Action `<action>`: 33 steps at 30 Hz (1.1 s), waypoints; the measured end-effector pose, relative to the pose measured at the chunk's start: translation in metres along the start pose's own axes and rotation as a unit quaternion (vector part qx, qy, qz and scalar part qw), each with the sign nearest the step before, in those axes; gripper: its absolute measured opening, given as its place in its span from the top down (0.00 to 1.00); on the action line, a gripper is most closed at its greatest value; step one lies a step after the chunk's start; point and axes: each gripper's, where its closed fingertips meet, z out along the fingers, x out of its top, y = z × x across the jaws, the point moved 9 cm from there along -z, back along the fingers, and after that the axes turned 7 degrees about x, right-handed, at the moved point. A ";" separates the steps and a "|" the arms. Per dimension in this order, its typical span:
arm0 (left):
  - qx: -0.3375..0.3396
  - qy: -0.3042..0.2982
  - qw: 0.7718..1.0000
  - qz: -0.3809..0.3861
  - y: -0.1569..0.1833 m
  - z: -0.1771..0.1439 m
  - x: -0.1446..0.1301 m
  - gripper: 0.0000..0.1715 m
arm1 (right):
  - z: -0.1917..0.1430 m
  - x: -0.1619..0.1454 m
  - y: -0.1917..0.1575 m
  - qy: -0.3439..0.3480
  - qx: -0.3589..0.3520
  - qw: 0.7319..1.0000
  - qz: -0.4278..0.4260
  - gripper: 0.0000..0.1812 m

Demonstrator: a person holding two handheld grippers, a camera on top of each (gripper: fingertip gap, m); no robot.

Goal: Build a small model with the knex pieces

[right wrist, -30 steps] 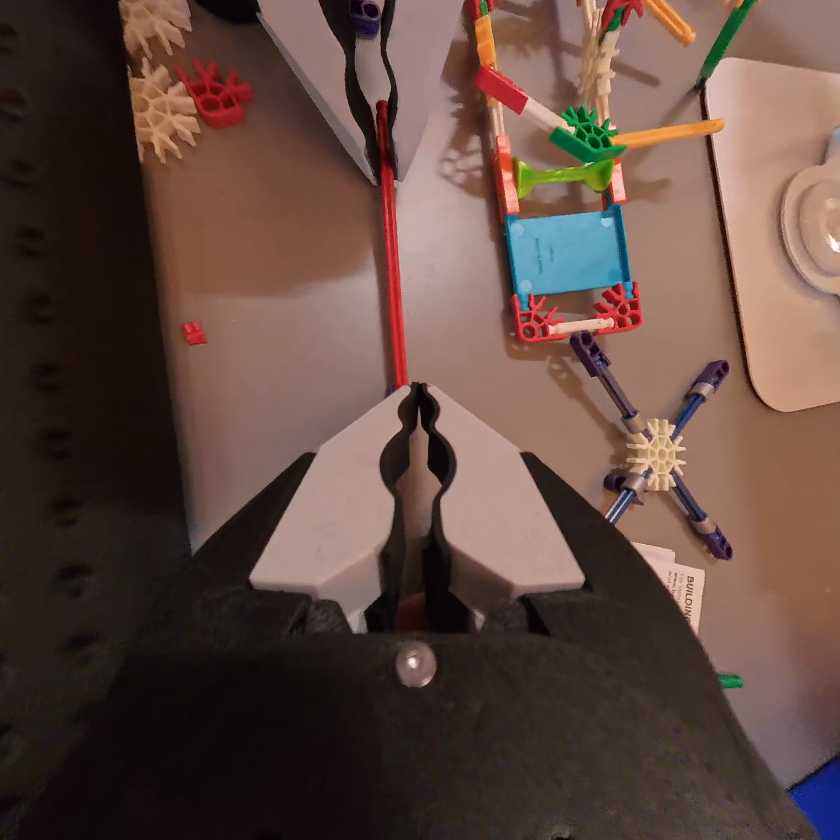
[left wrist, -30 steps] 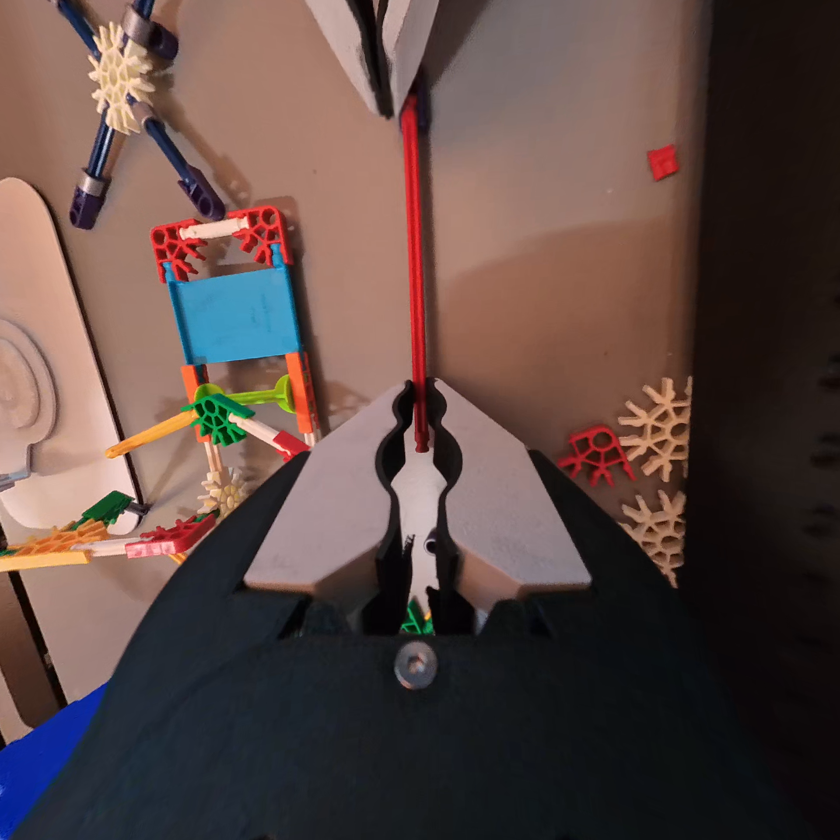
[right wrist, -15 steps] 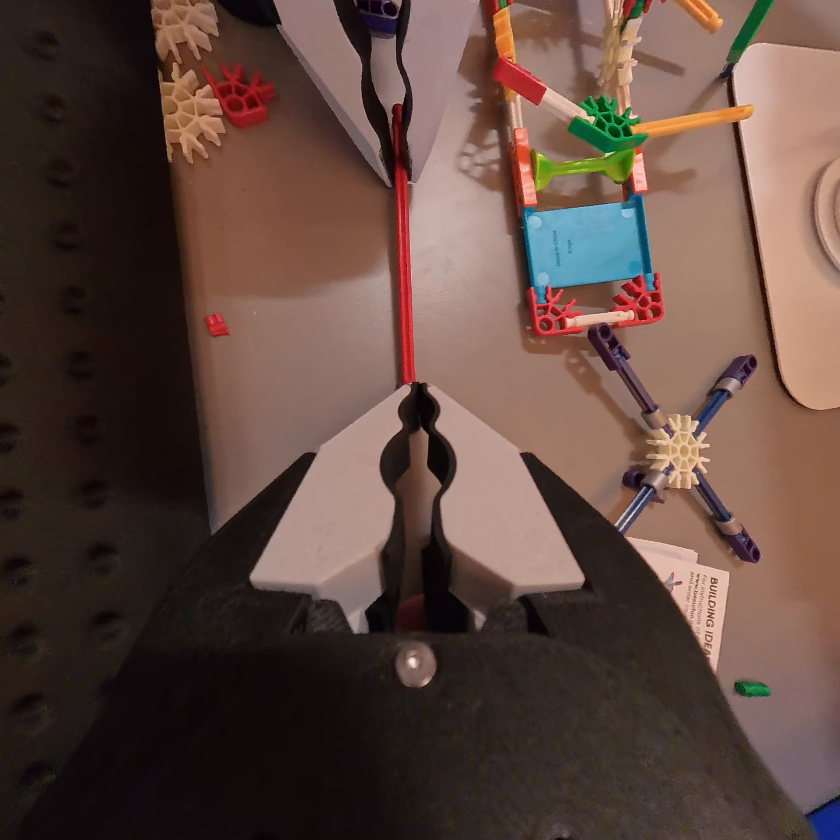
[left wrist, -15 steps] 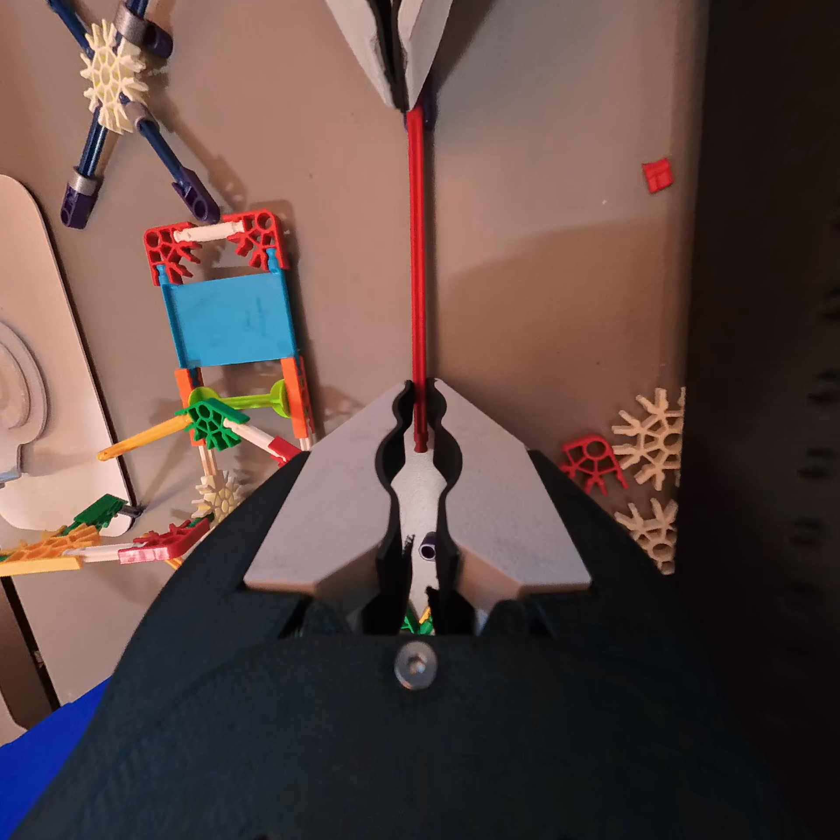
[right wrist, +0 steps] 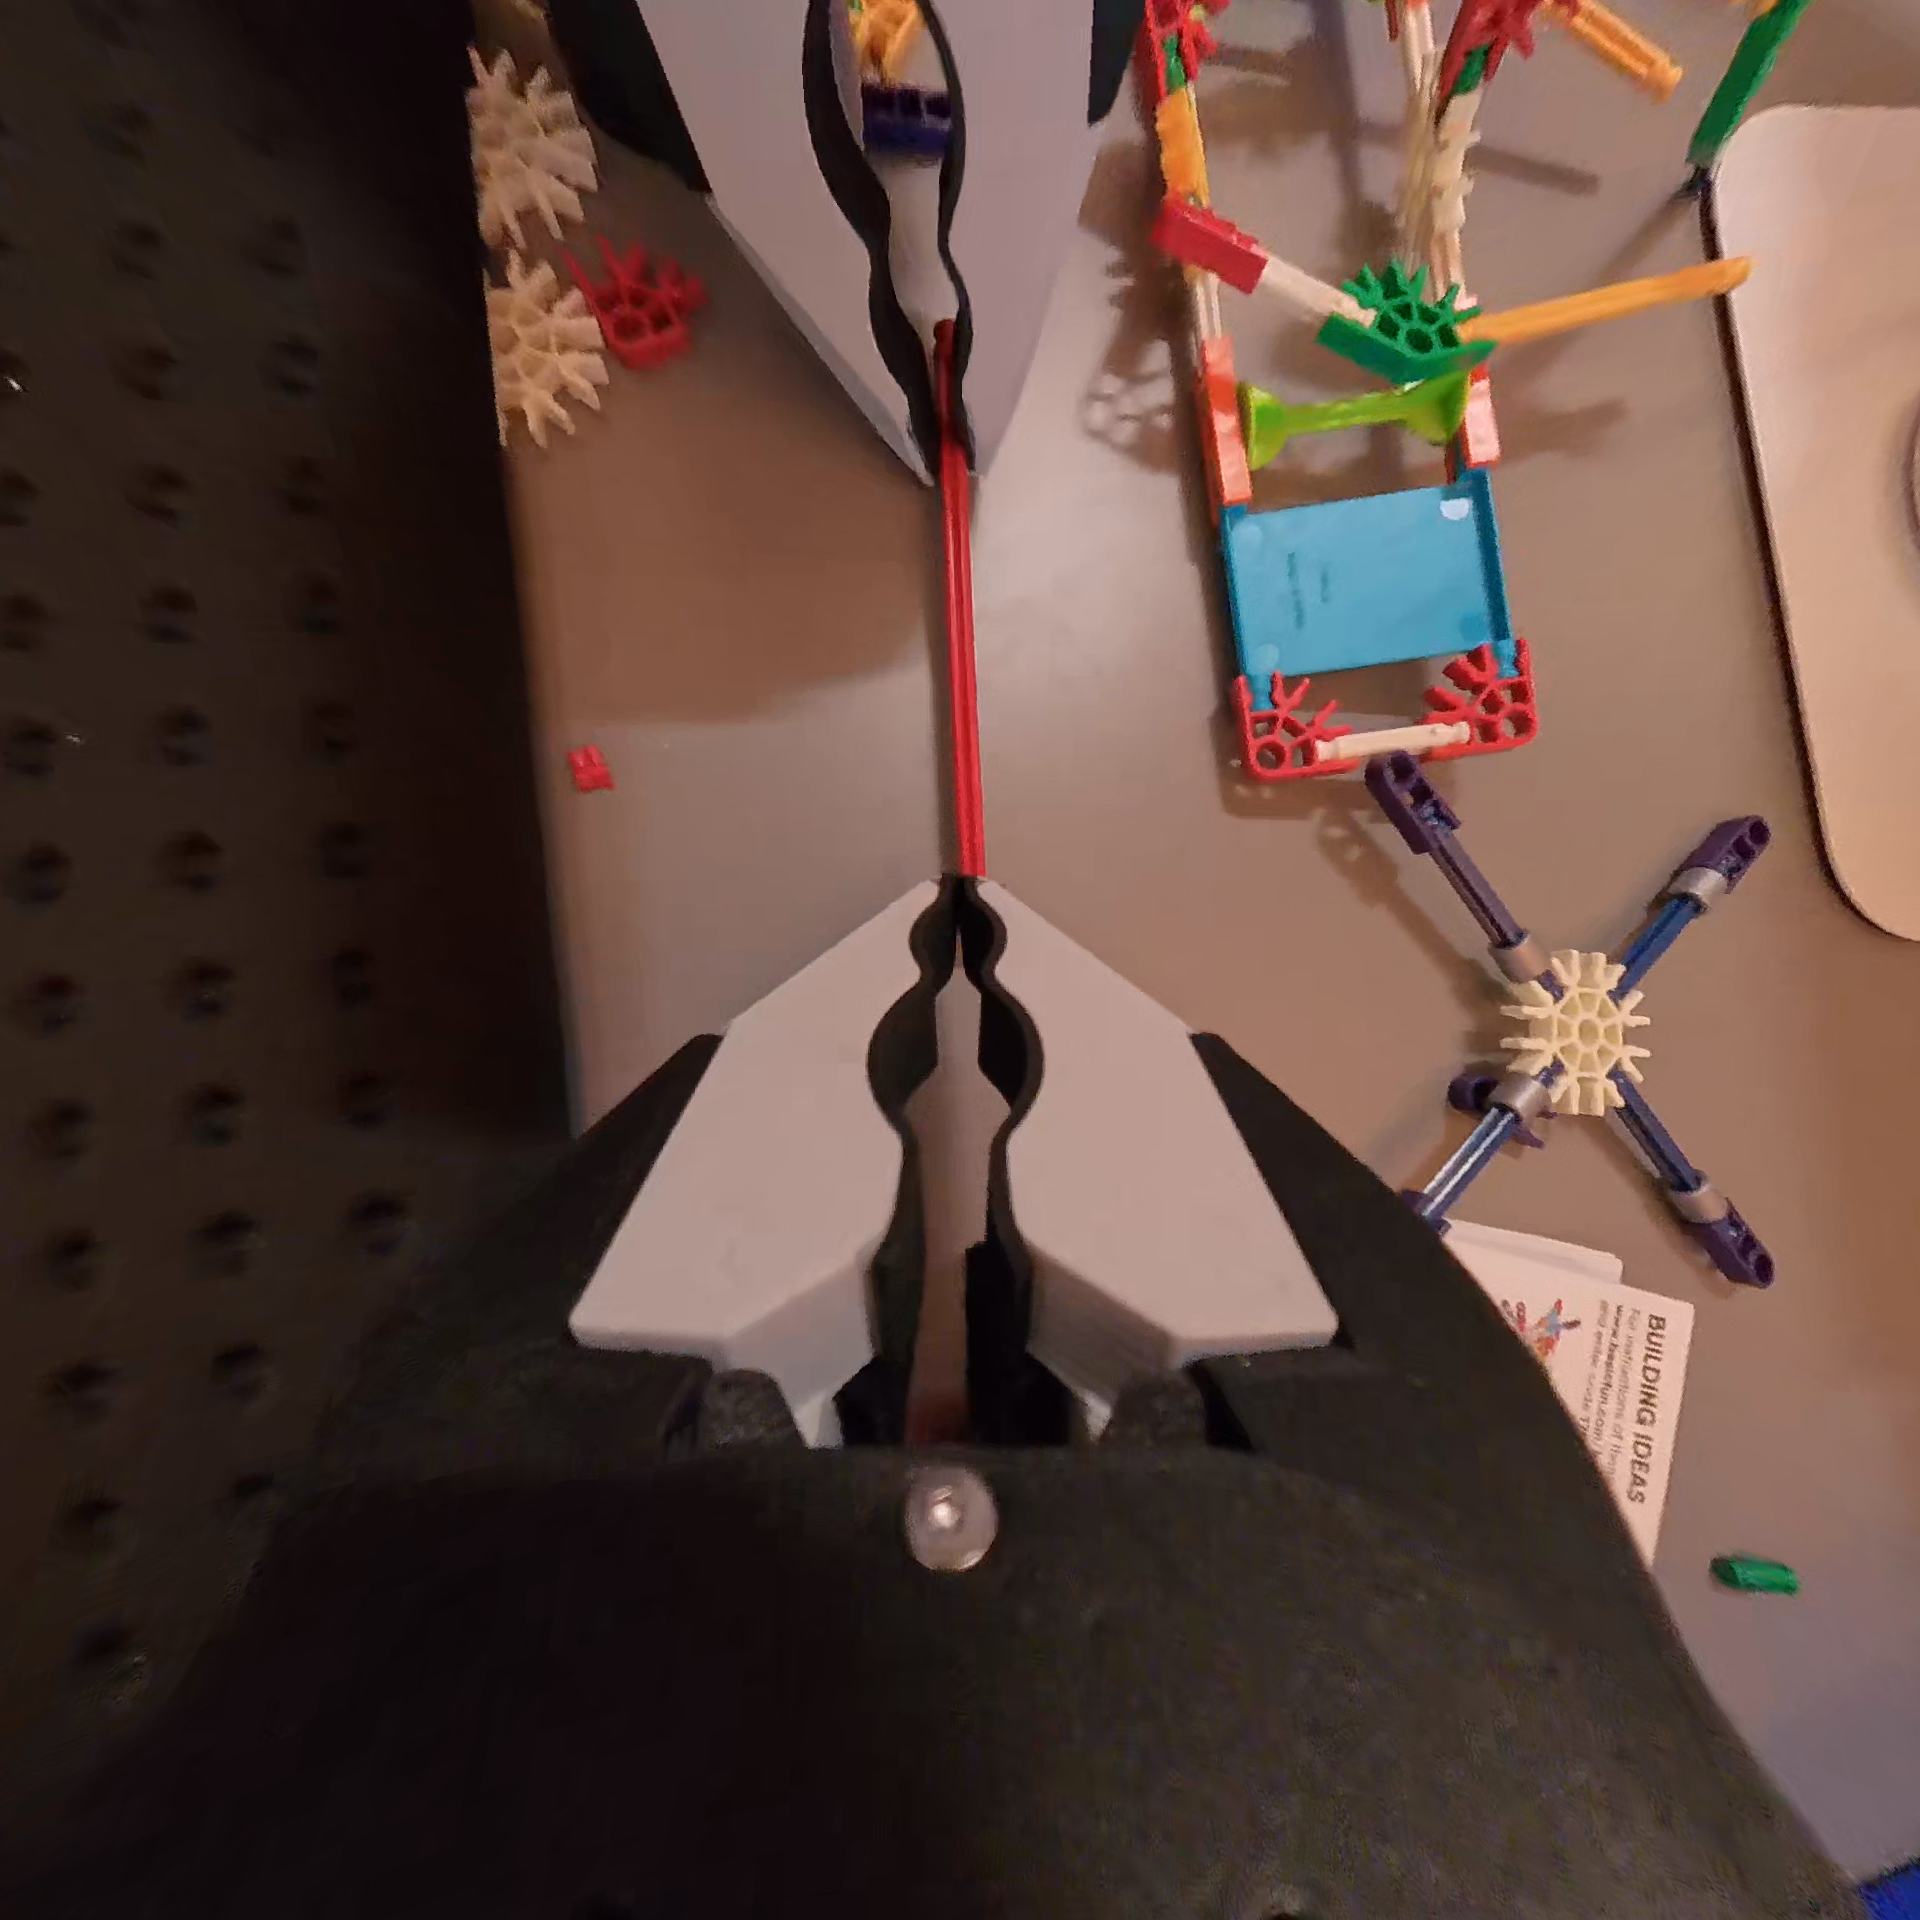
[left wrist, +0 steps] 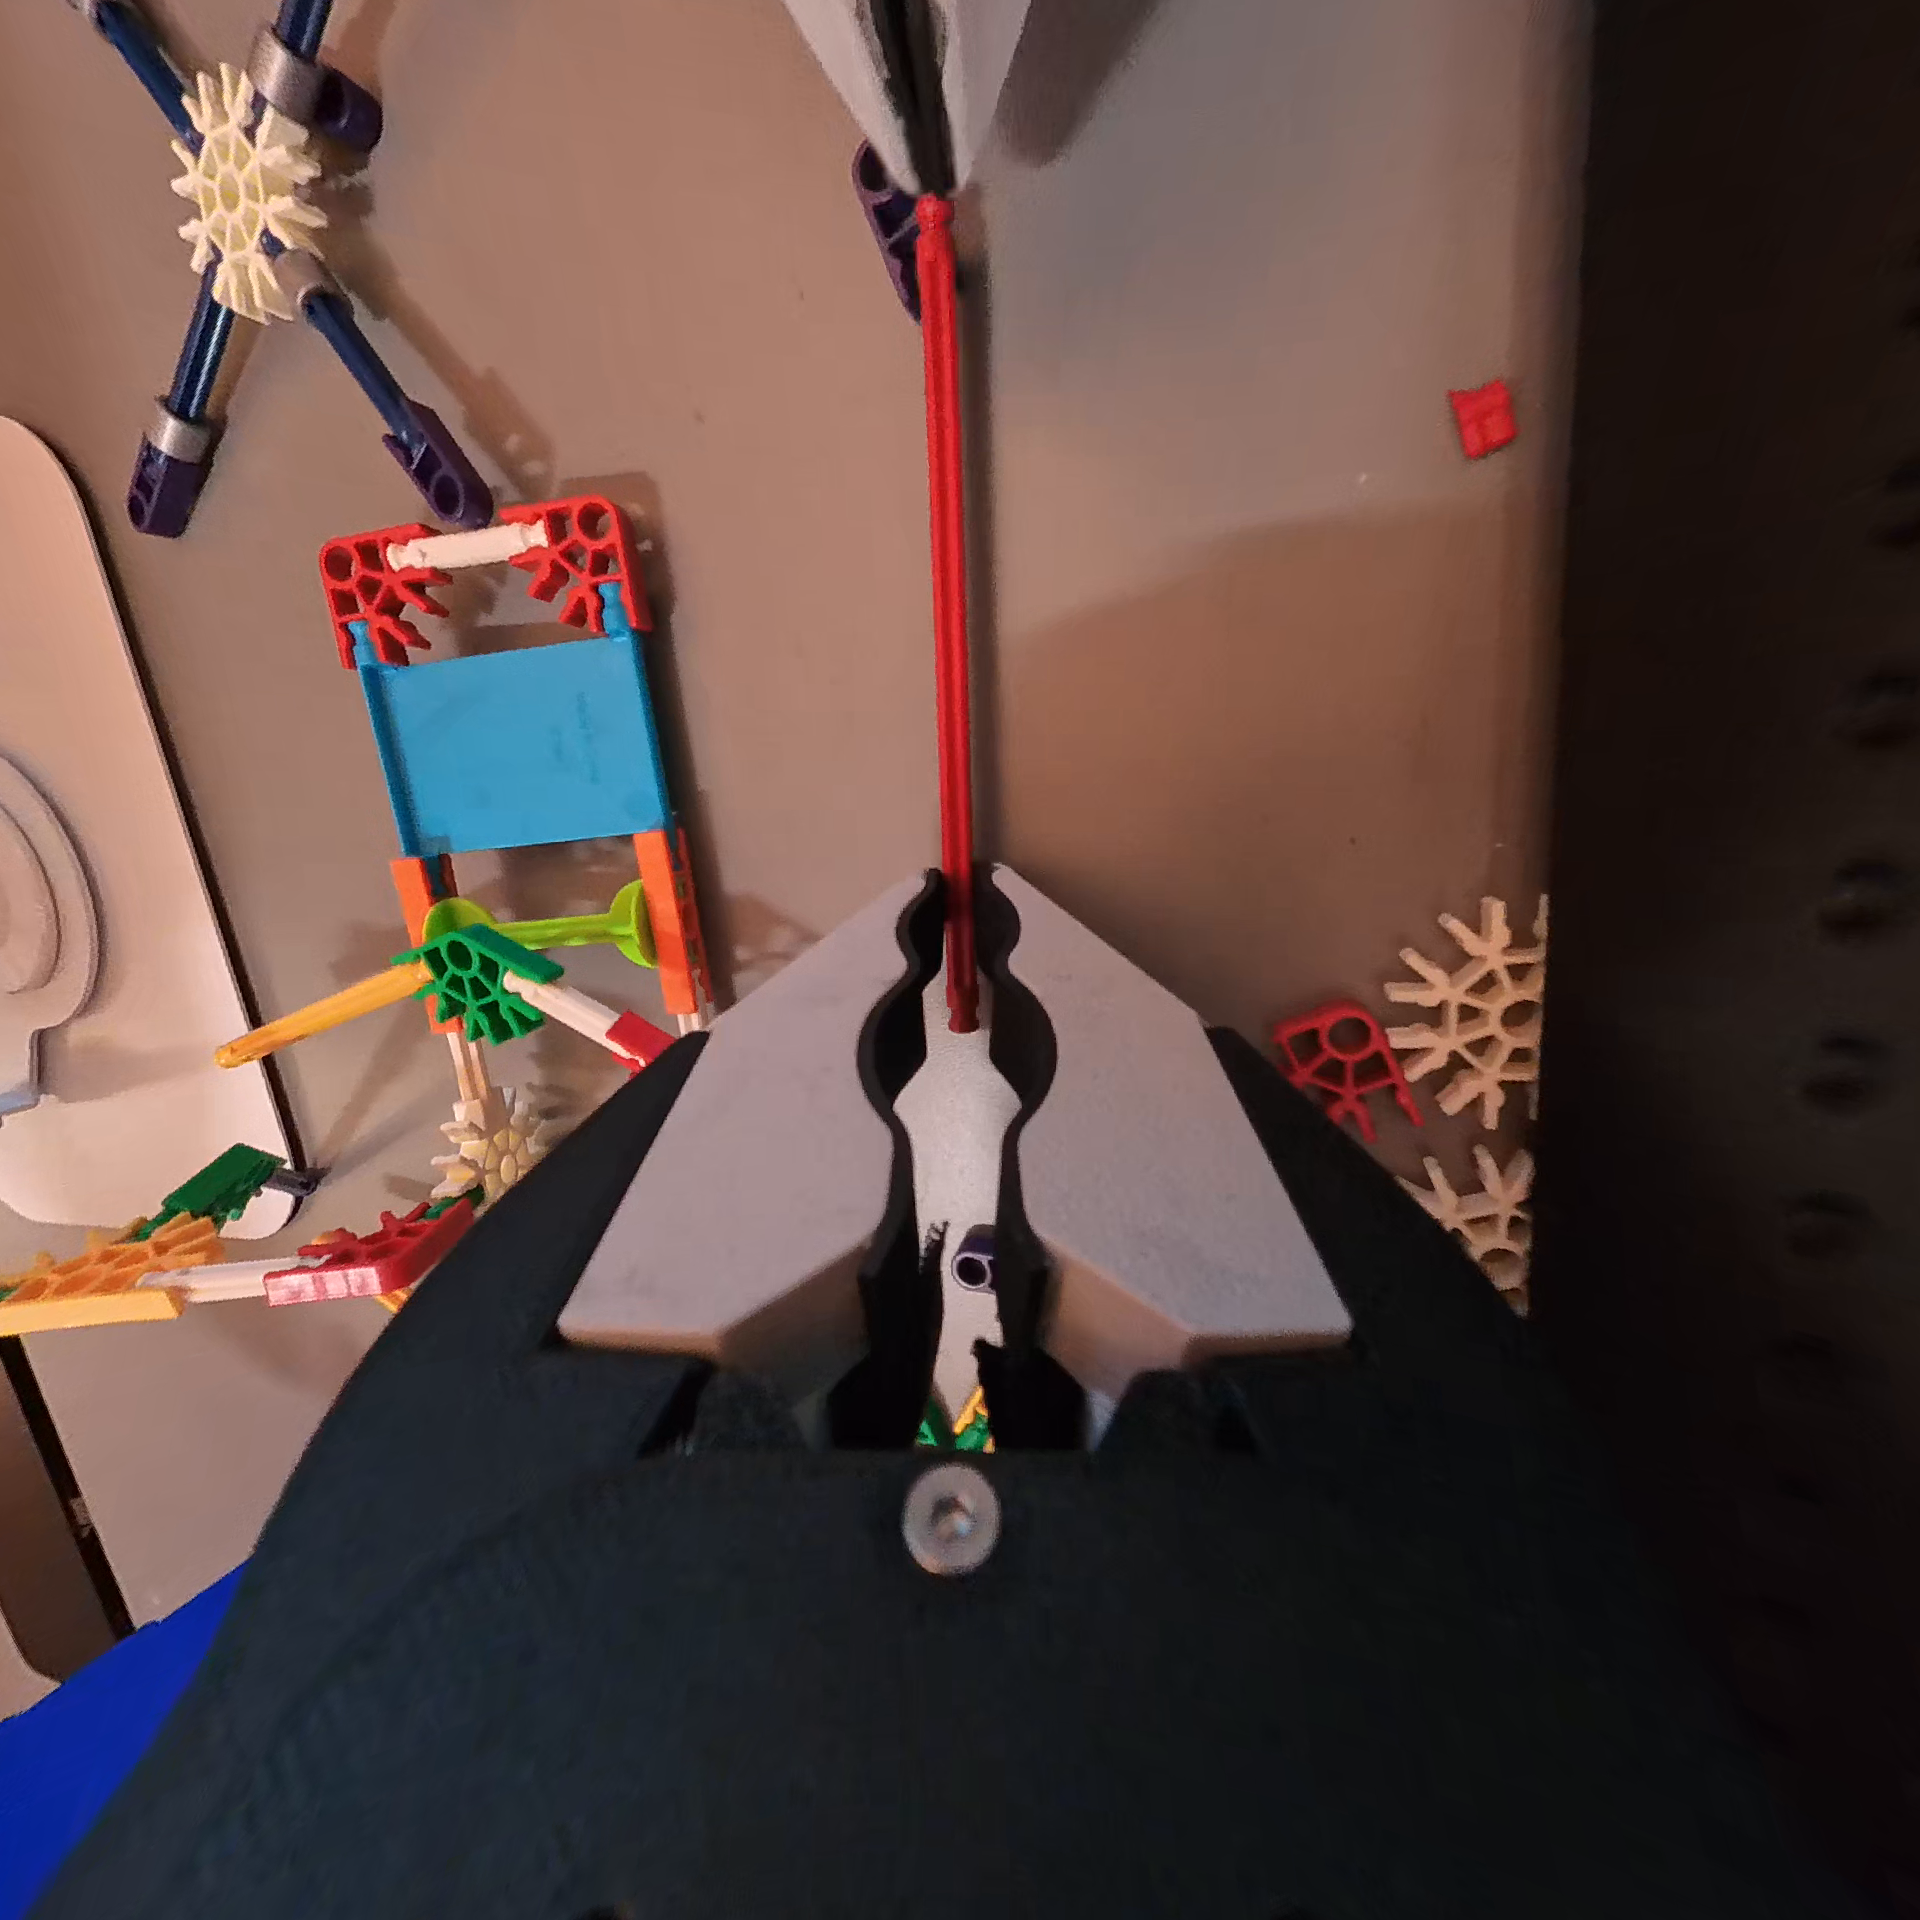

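My left gripper [left wrist: 958, 883] is shut on one end of a long thin red rod [left wrist: 948, 582], held above the grey table [left wrist: 1247, 727]. The rod runs straight to my right gripper [left wrist: 928, 182], which faces it. In the left wrist view a purple connector [left wrist: 885, 223] sticks out at the right gripper's tips, beside the rod's knobbed end. In the right wrist view my right gripper [right wrist: 958, 883] is shut with the red rod [right wrist: 958, 665] meeting its tips; the connector is hidden there. The left gripper [right wrist: 951, 457] shows at the far end.
A toy frame with a blue panel [left wrist: 520, 758] and red corner connectors lies to one side. A cross of blue rods on a cream hub [right wrist: 1574, 1034] lies near it. Cream snowflake connectors [left wrist: 1470, 1023], a red connector [left wrist: 1340, 1065] and a small red clip [left wrist: 1484, 419] lie by the dark perforated edge [right wrist: 208, 831]. A leaflet [right wrist: 1590, 1382] lies near. Left tips to right tips: about 10 cm. My right tips are about 15 cm from the red connector [left wrist: 1340, 1065], my left tips only 7 cm. Seen from the right wrist view [right wrist: 632, 301] as well.
The two grippers have drawn slightly apart along the rod. The rod's far end and the purple connector now show outside the right gripper's tips. The table pieces have not moved.
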 end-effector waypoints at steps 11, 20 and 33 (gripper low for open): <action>-0.004 -0.010 1.000 -0.013 -0.001 0.000 0.001 0.99 | 0.006 -0.007 0.018 -0.065 0.031 0.997 -0.010 0.91; -0.004 -0.023 1.000 -0.007 -0.001 0.001 0.004 0.99 | 0.016 -0.005 0.013 -0.074 0.038 0.995 0.050 0.96; -0.014 -0.028 0.999 -0.008 -0.003 0.001 0.005 0.99 | 0.012 0.000 0.020 -0.075 0.038 0.996 0.023 1.00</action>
